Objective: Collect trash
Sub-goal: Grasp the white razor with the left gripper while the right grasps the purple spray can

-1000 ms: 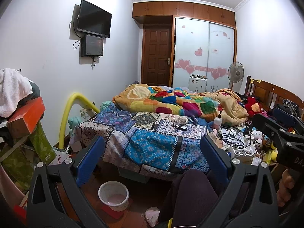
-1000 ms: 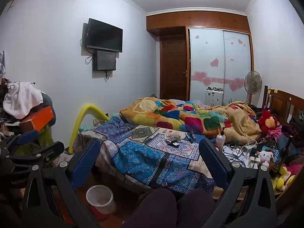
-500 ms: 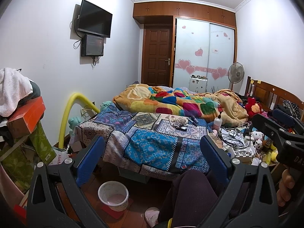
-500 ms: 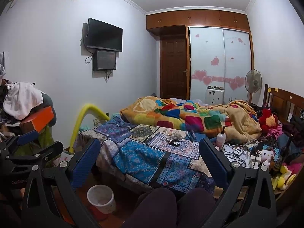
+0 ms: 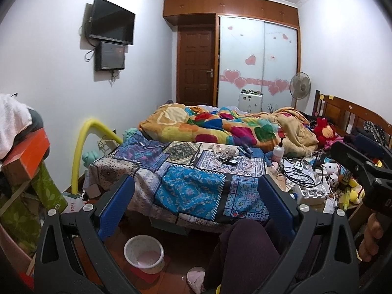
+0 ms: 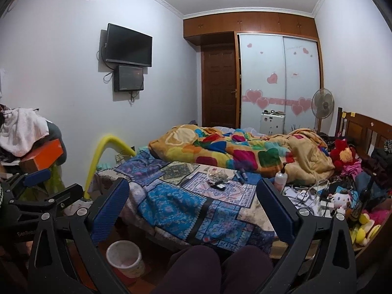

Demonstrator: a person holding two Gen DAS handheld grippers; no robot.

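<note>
A small heap of crumpled wrappers and scraps (image 5: 226, 152) lies on the patterned bedspread, mid-bed; it also shows in the right wrist view (image 6: 218, 177). A white trash bin (image 5: 143, 250) stands on the floor in front of the bed, also in the right wrist view (image 6: 124, 257). My left gripper (image 5: 196, 196) is open and empty, held well short of the bed. My right gripper (image 6: 193, 197) is open and empty too, and also shows at the right edge of the left wrist view (image 5: 360, 164). The left gripper shows at the left of the right wrist view (image 6: 36, 191).
The bed (image 5: 193, 186) carries a colourful quilt (image 5: 220, 127), a pump bottle (image 5: 278, 153), cables and plush toys (image 5: 329, 169) on the right. A clutter pile with an orange box (image 5: 31, 155) stands left. The person's knees (image 6: 220, 269) are below. A yellow tube (image 5: 83, 144) arches by the wall.
</note>
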